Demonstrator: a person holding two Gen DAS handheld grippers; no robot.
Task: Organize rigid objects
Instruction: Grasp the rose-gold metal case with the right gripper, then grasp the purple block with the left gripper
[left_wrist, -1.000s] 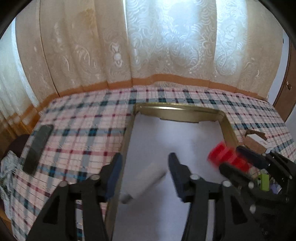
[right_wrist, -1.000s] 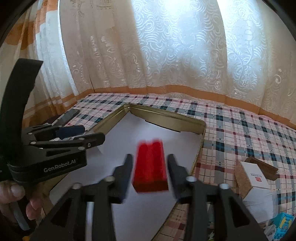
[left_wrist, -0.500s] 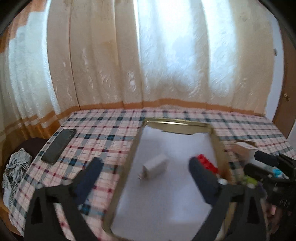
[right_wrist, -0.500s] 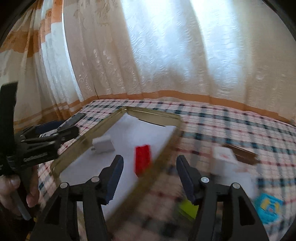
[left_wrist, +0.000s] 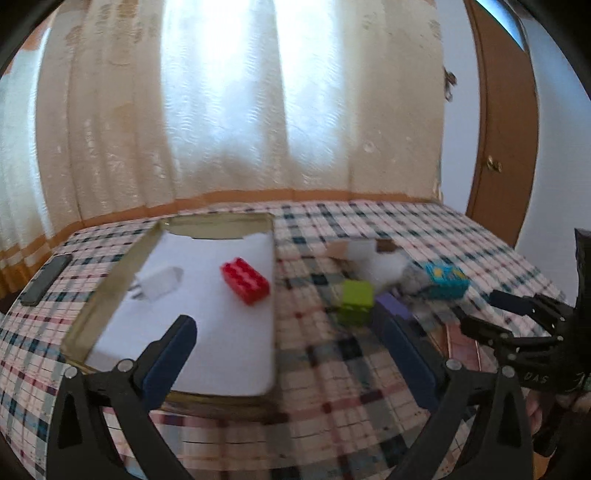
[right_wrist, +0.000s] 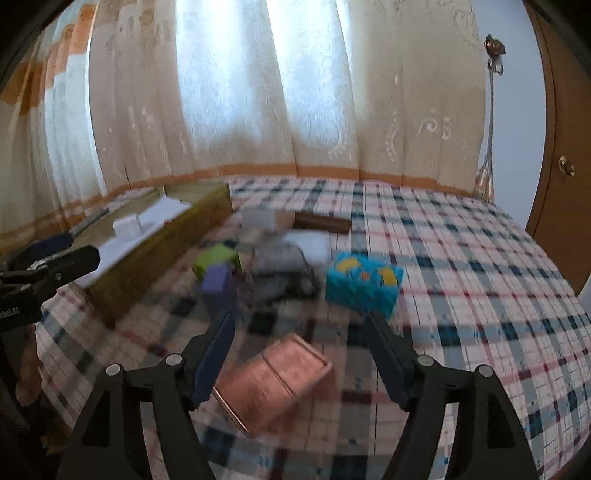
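Observation:
A gold-rimmed tray (left_wrist: 273, 295) with a white floor lies on the plaid bed. In it rest a red brick (left_wrist: 244, 280) and a white charger (left_wrist: 159, 284). My left gripper (left_wrist: 288, 354) is open and empty over the tray's near right corner. Right of the tray lie a green block (left_wrist: 356, 299), a purple block (right_wrist: 218, 282) and a blue patterned block (left_wrist: 445, 280). My right gripper (right_wrist: 301, 354) is open and empty above a copper-coloured flat box (right_wrist: 275, 380). The blue block (right_wrist: 364, 282) lies just beyond it.
A dark phone (left_wrist: 46, 280) lies left of the tray. A white box (right_wrist: 258, 219), a brown lid (right_wrist: 321, 221) and grey clutter (right_wrist: 280, 266) lie behind the blocks. Curtains hang behind the bed. A wooden door (left_wrist: 506, 147) stands at the right.
Both grippers let go of the charger and the red brick, which now lie in the tray. Both opened wide, drew back and swung right toward the loose blocks.

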